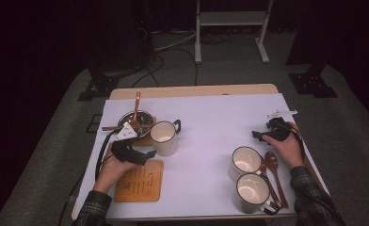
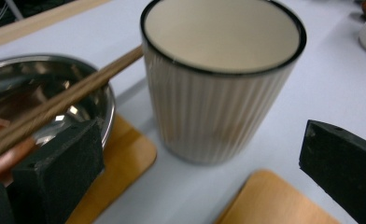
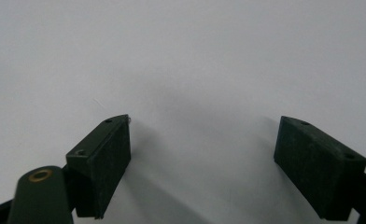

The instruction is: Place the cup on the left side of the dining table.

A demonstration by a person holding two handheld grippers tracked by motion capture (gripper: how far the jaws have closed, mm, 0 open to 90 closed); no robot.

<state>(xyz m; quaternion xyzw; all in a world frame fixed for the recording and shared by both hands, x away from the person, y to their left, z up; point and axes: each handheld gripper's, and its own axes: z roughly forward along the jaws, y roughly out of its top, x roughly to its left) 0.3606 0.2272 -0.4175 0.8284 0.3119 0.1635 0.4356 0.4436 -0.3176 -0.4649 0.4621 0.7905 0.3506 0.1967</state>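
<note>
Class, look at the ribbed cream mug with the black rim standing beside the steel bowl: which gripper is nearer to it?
Left. The left gripper sits just in front of the ribbed cream mug, open jaws facing it. The right gripper hovers far across the white table, open over bare surface.

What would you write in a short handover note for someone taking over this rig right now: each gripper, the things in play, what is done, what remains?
Left gripper: open, jaws either side of the ribbed mug, not yet closed on it.
Right gripper: open, empty, over bare white tabletop.
The mug stands beside the steel bowl, which holds chopsticks. An empty wooden coaster lies near the left hand.
Done: approach. Left: probably grip and move the mug.
</note>
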